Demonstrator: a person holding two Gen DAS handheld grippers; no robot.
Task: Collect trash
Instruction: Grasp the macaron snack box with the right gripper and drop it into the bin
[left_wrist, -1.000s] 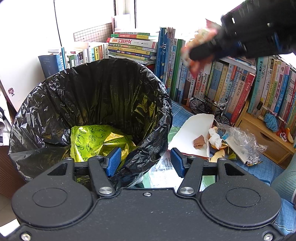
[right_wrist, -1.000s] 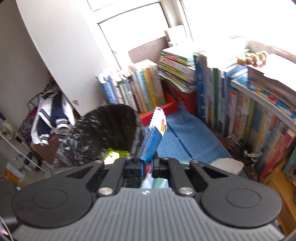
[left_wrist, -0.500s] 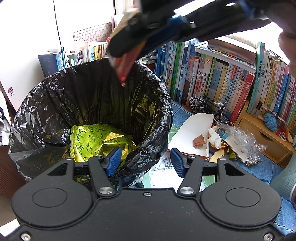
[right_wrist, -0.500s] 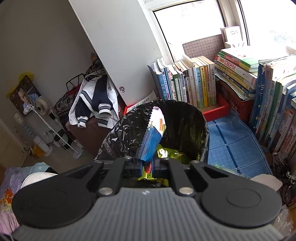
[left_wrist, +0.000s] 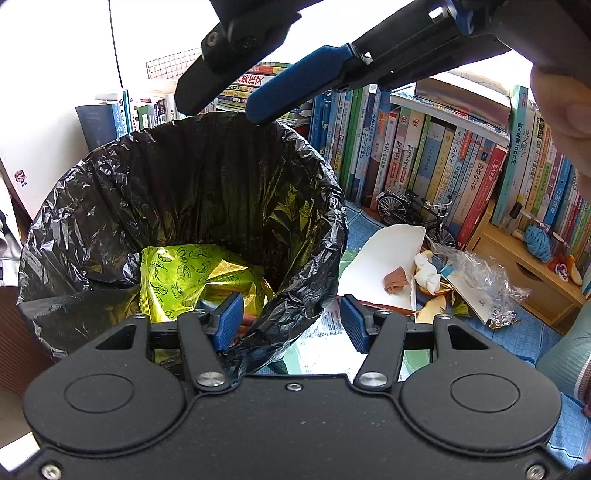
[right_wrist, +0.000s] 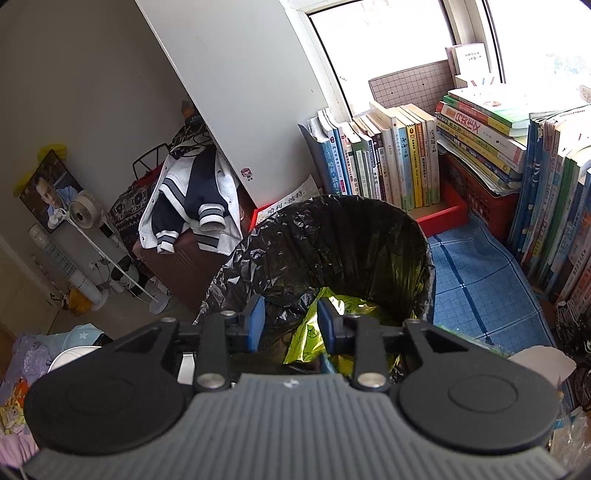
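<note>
A bin lined with a black bag (left_wrist: 184, 177) holds a yellow-green snack bag (left_wrist: 184, 269). My left gripper (left_wrist: 291, 325) is open and straddles the bin's near rim, one pad inside and one outside, neither pressing. My right gripper (left_wrist: 218, 110) hangs over the bin's far side. Its jaws are opening, with nothing between them. In the right wrist view, that gripper (right_wrist: 291, 326) looks down into the bin (right_wrist: 332, 236) at the snack bag (right_wrist: 314, 332). To the right of the bin lie white paper (left_wrist: 384, 266), a brown scrap (left_wrist: 397, 282), a tissue (left_wrist: 424, 269) and clear plastic (left_wrist: 476, 273).
Rows of books (left_wrist: 424, 155) stand behind the bin and to its right, with a small model bicycle (left_wrist: 413, 210) in front of them. A wooden drawer unit (left_wrist: 535, 280) stands at the right. A hand (left_wrist: 565, 110) holds the right gripper. A blue checked cloth (right_wrist: 476, 295) covers the surface.
My right gripper carried a colourful packet leftwards over the bin, then spread its jaws. The packet is gone from between them. My left gripper stayed still.
</note>
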